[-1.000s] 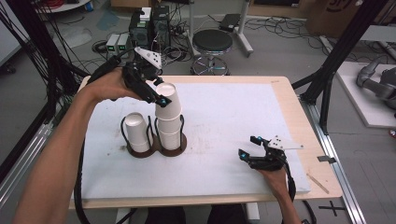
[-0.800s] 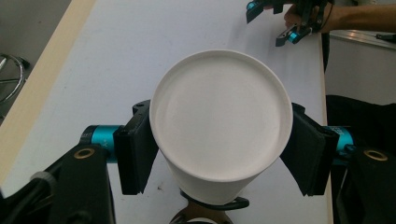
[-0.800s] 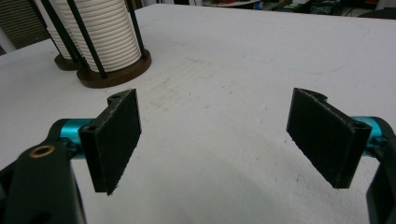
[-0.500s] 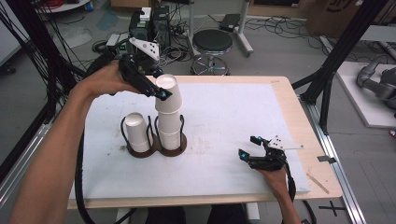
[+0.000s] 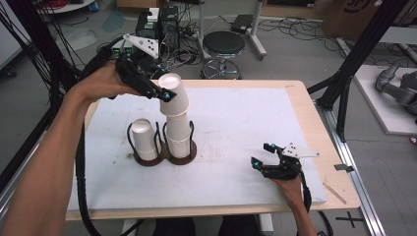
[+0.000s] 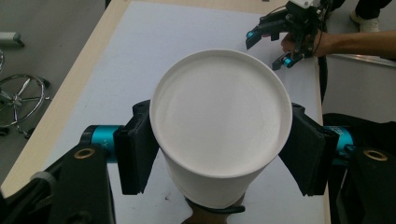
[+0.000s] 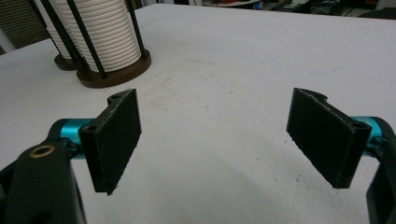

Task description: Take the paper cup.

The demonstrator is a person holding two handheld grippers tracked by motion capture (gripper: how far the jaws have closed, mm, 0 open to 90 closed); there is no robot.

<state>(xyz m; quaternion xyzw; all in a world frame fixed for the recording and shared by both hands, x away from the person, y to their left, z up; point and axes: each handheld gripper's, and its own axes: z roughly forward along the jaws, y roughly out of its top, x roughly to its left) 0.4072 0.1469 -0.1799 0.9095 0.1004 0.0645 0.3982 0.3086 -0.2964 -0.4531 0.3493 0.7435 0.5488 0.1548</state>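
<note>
I have the left gripper (image 5: 164, 94) clamped on the top paper cup (image 5: 173, 93), lifting it off the stack (image 5: 178, 133) directly beneath. Next it needs a straight pull clear. Right gripper (image 5: 263, 154) rests open, empty.

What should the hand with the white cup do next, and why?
Probably lift a little higher. The left gripper is shut on the top cup, which sits tilted and looks still nested in the stack inside the right holder. A short upward pull should free it. The right gripper rests open, holding nothing.
</note>
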